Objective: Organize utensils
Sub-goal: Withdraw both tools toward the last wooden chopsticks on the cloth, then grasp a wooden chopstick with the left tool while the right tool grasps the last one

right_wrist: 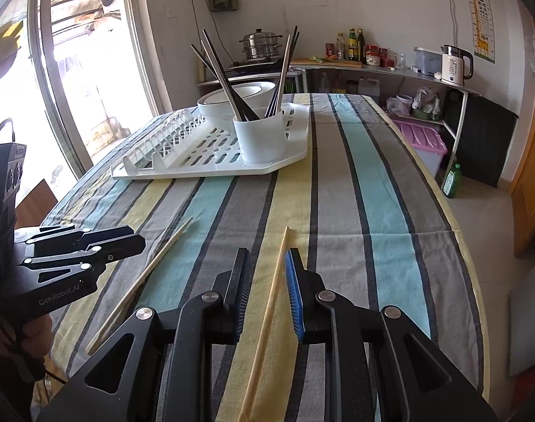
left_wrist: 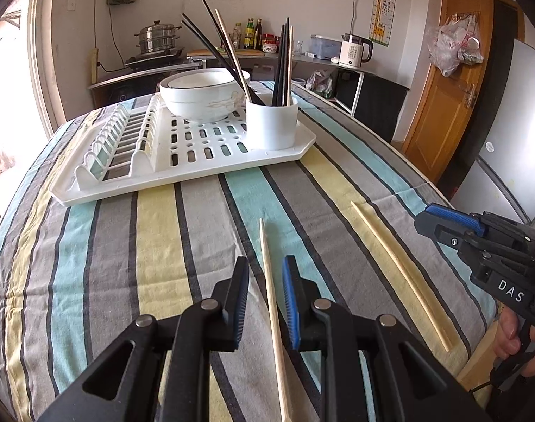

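both grippers, left gripper (left_wrist: pixel 265 302) and right gripper (right_wrist: pixel 267 292), straddle slim pale wooden chopsticks (left_wrist: pixel 272 313) (right_wrist: pixel 267 313), jaws wide.

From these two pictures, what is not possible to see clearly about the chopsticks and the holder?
- Left wrist view: the near end of the wooden chopstick between the left gripper fingers is cut off by the bottom edge.
- Right wrist view: the second wooden chopstick at the right gripper is cut off likewise.
- Both views: the holder wall hides the lower ends of the chopsticks inside; their number is unclear.
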`<control>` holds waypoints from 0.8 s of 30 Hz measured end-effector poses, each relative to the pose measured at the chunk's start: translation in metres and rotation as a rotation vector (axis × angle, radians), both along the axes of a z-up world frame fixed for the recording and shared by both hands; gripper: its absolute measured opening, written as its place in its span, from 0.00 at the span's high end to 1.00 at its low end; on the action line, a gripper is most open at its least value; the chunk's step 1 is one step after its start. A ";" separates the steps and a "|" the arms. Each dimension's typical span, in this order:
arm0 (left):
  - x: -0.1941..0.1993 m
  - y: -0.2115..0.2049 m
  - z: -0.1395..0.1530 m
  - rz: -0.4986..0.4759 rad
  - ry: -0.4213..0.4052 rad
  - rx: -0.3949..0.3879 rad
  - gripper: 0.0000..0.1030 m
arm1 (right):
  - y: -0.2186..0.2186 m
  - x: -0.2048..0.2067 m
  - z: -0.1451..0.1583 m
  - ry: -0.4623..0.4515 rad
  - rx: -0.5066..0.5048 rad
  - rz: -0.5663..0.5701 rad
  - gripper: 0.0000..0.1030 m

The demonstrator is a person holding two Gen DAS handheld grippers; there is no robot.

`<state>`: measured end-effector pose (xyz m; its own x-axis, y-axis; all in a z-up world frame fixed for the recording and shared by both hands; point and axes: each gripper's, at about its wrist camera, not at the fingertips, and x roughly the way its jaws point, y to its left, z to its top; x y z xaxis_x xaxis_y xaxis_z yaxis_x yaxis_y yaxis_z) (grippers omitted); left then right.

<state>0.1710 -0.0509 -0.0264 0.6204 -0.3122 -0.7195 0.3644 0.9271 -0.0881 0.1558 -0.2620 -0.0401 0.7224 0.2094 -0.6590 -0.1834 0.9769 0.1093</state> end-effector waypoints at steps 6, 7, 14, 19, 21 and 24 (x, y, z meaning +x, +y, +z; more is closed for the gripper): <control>0.025 -0.013 -0.013 -0.018 0.078 0.028 0.80 | 0.001 0.027 -0.014 0.074 -0.015 0.011 0.79; 0.028 -0.015 -0.014 -0.022 0.086 0.034 0.80 | 0.001 0.031 -0.016 0.083 -0.016 0.014 0.79; 0.042 -0.020 -0.021 -0.021 0.122 0.064 0.80 | 0.007 0.052 -0.025 0.133 -0.043 0.019 0.79; 0.047 -0.026 -0.021 -0.031 0.119 0.082 0.80 | 0.007 0.061 -0.031 0.163 -0.050 0.009 0.80; 0.049 -0.028 -0.021 -0.032 0.115 0.091 0.80 | 0.009 0.064 -0.030 0.164 -0.052 0.009 0.80; 0.051 -0.032 -0.021 -0.032 0.106 0.110 0.80 | 0.012 0.067 -0.031 0.166 -0.083 0.005 0.84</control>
